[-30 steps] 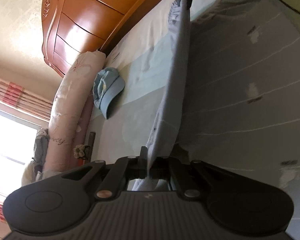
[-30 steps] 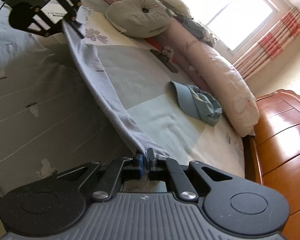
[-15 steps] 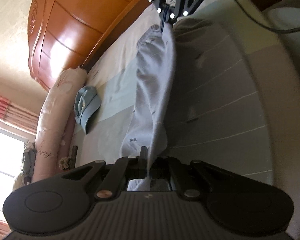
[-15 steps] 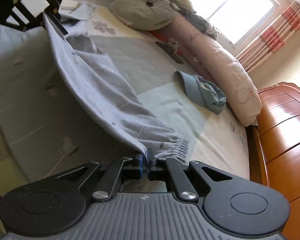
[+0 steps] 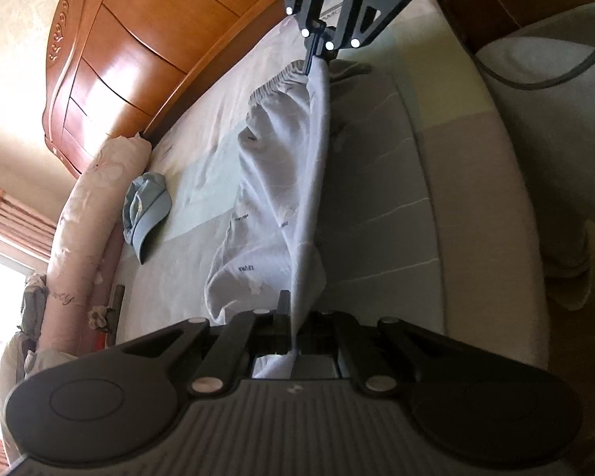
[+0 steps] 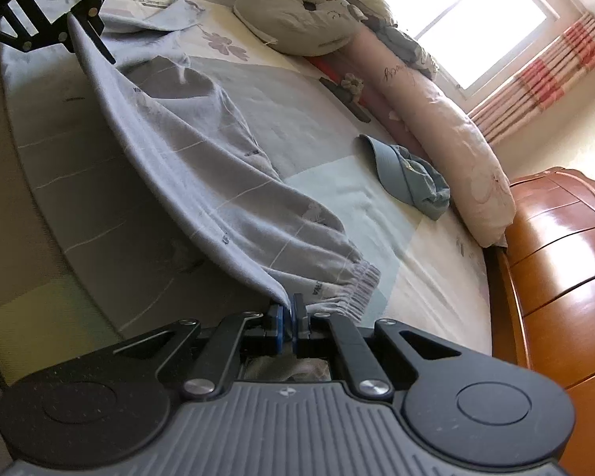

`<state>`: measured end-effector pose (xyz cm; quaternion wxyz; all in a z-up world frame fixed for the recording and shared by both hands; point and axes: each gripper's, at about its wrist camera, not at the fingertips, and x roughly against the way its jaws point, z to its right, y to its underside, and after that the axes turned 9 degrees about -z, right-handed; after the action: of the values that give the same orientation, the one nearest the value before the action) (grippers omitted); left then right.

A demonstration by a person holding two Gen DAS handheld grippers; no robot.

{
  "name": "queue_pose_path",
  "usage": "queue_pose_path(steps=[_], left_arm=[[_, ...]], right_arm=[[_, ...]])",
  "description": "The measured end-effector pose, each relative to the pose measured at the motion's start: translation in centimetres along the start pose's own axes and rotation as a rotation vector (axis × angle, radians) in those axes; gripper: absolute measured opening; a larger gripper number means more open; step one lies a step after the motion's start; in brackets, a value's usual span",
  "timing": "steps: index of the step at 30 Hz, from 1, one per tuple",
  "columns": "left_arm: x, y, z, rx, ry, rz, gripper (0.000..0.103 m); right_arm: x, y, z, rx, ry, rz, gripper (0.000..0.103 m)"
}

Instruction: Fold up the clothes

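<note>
A light grey garment (image 5: 281, 198) with small printed marks and a gathered elastic hem (image 6: 357, 281) hangs stretched between both grippers over the bed. My left gripper (image 5: 293, 317) is shut on one end of its upper edge. At the top of the left wrist view, my right gripper (image 5: 317, 35) pinches the other end beside the elastic. In the right wrist view my right gripper (image 6: 287, 309) is shut on the garment (image 6: 202, 166), with the left gripper (image 6: 71, 27) at the top left. The garment's lower part sags onto the bedspread (image 6: 337, 127).
A blue cap (image 6: 408, 174) lies on the bed near a long pink bolster (image 6: 448, 131). A round grey cushion (image 6: 297, 16) sits farther back under the window (image 6: 476, 20). The wooden headboard (image 6: 555, 258) bounds the right. A person's trouser leg (image 5: 535, 158) stands at the bed's edge.
The garment has opened from a taut narrow strip into a wide sagging sheet resting on the bed. Both grippers have pulled back toward the bed's near edge, still holding it.
</note>
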<state>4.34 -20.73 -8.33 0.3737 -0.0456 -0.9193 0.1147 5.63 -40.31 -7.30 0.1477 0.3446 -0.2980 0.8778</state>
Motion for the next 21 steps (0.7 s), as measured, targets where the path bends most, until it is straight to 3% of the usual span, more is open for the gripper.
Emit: queue_pose_path(steps=[14, 21], left_arm=[[0.0, -0.3, 2.1, -0.035, 0.05, 0.009, 0.0], [-2.1, -0.6, 3.2, -0.08, 0.071, -0.051, 0.0]], right_arm=[[0.5, 1.0, -1.2, 0.013, 0.0, -0.073, 0.004], [-0.5, 1.1, -2.0, 0.026, 0.016, -0.104, 0.005]])
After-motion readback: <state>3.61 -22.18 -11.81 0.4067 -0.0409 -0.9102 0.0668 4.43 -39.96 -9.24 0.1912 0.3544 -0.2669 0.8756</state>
